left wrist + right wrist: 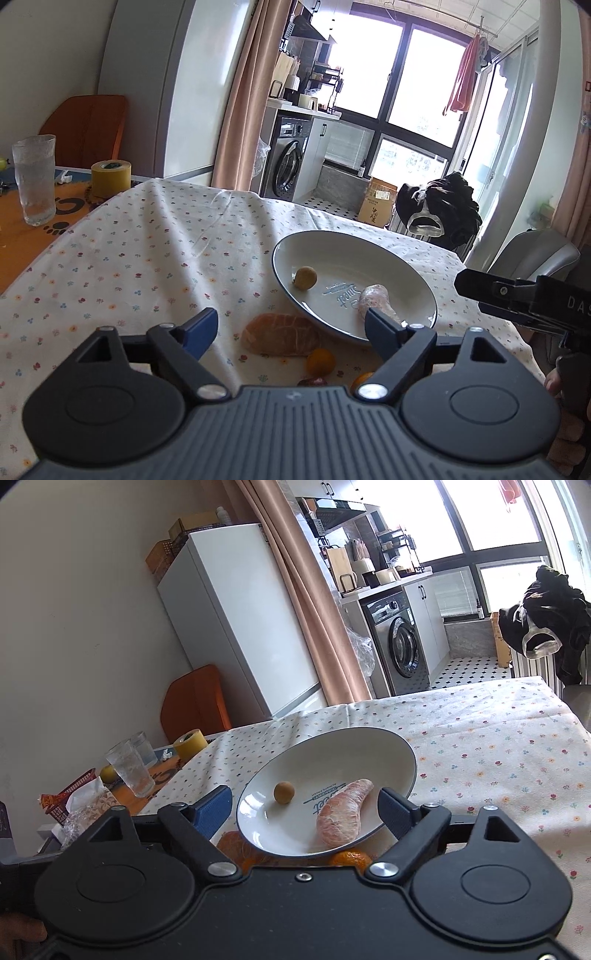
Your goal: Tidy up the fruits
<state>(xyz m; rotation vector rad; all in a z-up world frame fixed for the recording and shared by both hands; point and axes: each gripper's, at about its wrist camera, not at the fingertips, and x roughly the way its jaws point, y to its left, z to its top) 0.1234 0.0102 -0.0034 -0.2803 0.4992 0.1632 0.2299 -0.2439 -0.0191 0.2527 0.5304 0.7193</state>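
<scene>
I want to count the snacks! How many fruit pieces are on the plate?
2 on the plate: a small round brown fruit towards its left, and a peeled citrus segment at the near right. More fruit lies outside the plate, partly hidden.

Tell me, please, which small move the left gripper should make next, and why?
Probably lower the left gripper, whose jaws stand open and empty, onto the peeled orange segment lying on the tablecloth between its fingers, then close. The plate already holds a small round fruit and a peeled segment, while this piece lies outside its rim.
</scene>
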